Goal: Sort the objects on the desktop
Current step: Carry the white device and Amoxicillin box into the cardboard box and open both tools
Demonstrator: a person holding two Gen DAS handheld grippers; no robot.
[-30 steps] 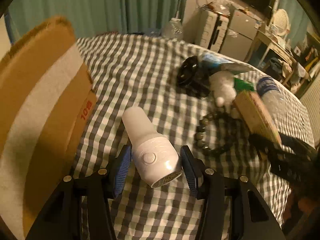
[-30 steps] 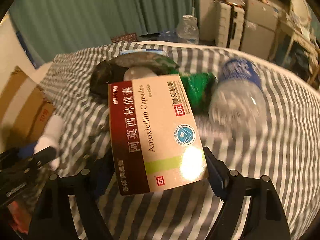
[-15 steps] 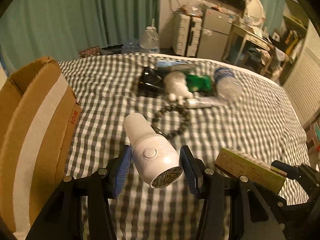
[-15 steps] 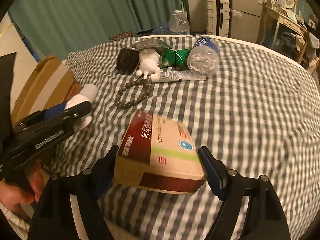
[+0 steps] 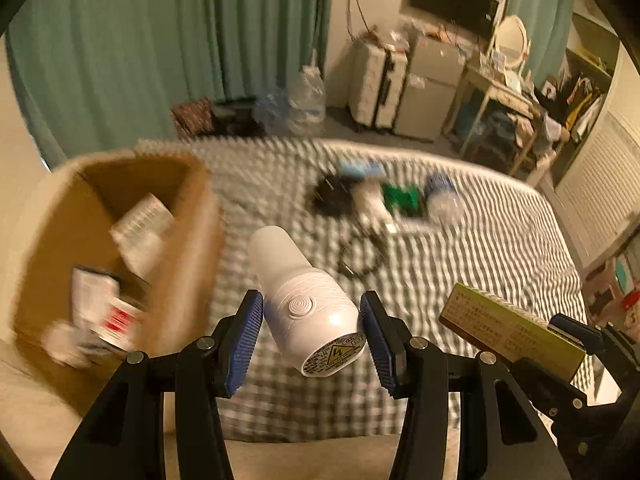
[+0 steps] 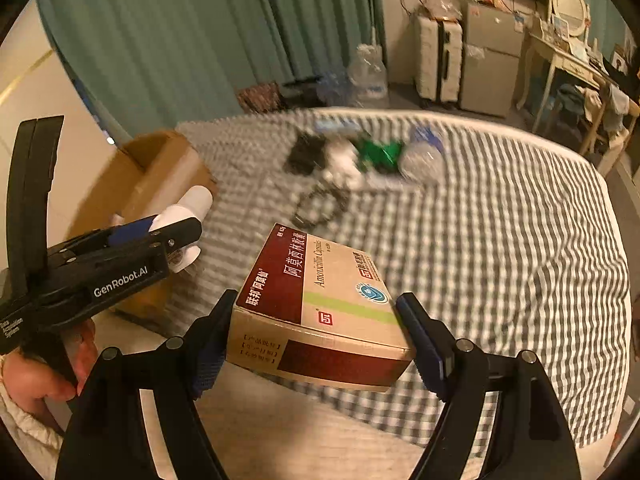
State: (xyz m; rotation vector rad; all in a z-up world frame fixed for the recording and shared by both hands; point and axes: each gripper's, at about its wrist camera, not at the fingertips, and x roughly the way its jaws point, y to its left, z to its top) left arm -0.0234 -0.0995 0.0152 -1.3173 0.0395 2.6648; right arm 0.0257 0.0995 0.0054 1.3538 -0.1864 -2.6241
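In the left wrist view, at 9 o'clock, stands an open cardboard box [image 5: 188, 216]. Inside it lie some small packages [image 5: 140, 224], white with red print, too blurred to read. At the centre, toward 6 o'clock, the left gripper [image 5: 312, 332] is closed on a white cylindrical device [image 5: 304, 300]. Its blue pads [image 5: 243, 336] press both sides of the thick end, and the narrow end points away, toward 12 o'clock, above the checked bedcover [image 5: 500, 248]. The device is in the air, just to the right of the box wall. At 1 o'clock on the bedcover lies a blurred group of things: something black, something white, a green packet [image 5: 402, 196], a clear bottle with a blue label [image 5: 444, 196], and nearer a dark bead bracelet [image 5: 360, 258]. At 4 o'clock the right gripper comes in from the edge, with a yellowish box between its fingers.

In the right wrist view, at 9 o'clock, a hand [image 6: 36, 380] holds the left gripper, seen from the side with the white device in it, in front of the cardboard box. At 6 o'clock the right gripper [image 6: 316, 328] is clamped on a medicine box [image 6: 320, 308] printed "Amoxicillin Capsules", red and beige; the pads touch its two short ends and the jaws stand rather wide. The box is lifted above the near edge of the bedcover. The blurred group lies at 12 o'clock.
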